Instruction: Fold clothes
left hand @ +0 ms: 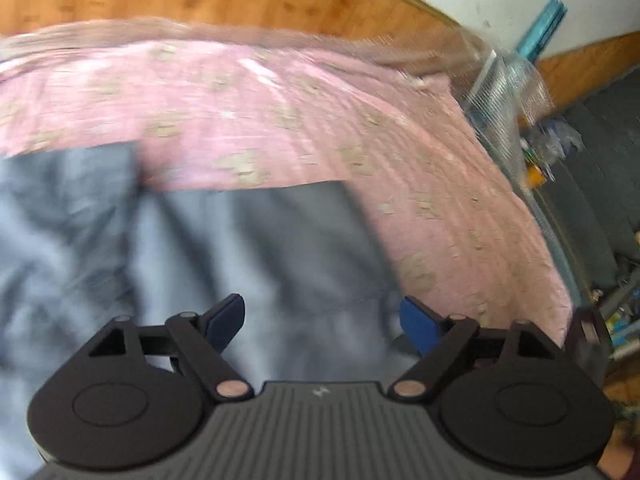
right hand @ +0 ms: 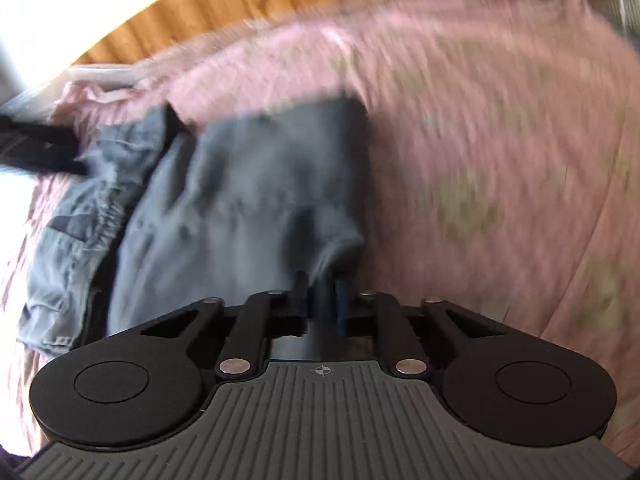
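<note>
While pinched, soft grey garment [right hand: 248,200] wrinkles — pink quilted bedspread [right hand: 480,120] beneath.

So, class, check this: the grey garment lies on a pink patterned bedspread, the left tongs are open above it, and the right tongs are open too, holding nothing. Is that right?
Not quite. The right tongs are shut on an edge of the grey garment, as the right wrist view shows. The rest stands: the garment lies on the pink patterned bedspread, and the left tongs are open above it.

Soft daylight fills both views; a washed-out white glare burns the right view's upper left. Motion blur smears the pink bedspread [right hand: 500,128], and fisheye bends the edges.
</note>
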{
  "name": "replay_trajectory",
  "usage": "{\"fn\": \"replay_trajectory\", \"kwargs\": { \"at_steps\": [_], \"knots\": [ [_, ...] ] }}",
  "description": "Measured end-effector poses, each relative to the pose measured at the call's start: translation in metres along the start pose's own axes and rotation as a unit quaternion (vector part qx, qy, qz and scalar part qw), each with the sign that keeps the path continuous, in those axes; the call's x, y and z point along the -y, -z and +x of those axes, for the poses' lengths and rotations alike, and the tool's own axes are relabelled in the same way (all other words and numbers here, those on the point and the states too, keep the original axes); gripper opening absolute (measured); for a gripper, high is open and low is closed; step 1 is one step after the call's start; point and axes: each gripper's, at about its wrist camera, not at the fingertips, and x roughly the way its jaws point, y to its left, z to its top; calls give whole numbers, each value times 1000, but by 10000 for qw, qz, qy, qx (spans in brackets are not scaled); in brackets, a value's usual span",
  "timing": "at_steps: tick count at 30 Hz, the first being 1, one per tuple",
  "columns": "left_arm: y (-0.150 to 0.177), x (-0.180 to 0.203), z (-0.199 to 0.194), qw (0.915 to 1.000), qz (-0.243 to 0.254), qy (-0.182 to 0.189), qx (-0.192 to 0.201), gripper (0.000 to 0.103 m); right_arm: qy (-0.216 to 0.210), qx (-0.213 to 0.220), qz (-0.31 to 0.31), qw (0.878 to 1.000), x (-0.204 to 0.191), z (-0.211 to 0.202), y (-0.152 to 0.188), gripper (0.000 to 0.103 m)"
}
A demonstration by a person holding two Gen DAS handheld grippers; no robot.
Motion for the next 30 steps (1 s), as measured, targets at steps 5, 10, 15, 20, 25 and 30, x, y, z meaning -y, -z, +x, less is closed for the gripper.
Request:
{"fn": "replay_trajectory", "kwargs": {
  "at_steps": [5, 10, 15, 20, 25, 30],
  "knots": [
    [-38, 42, 50, 9962, 514, -4, -697, 87, -429, 658, -1167, 9901, -52, -36, -20, 7],
    [-30, 27, 82, 9840, 703, -667, -1493, 18, -713, 920, -1375, 9836, -85, -31, -13, 23],
    [-24, -13, 29, 9943, 406, -184, -974, 16, -909, 1329, -532, 9855, -81, -42, 6, 79],
    [-9, -70, -45, 9986, 259, 271, -364, 15, -1896, 855, -492, 9769, -126, -24, 6, 61],
    [35, -192, -118, 9971, -649, 380, 74, 15, -2142, 541, -1030, 9698, -201, -4, -2, 68],
    [73, -280, -107, 9889, -1366, 580, 108, 15, -1830, -272, -1598, 9697, -258, 44, 11, 64]
  ]
}}
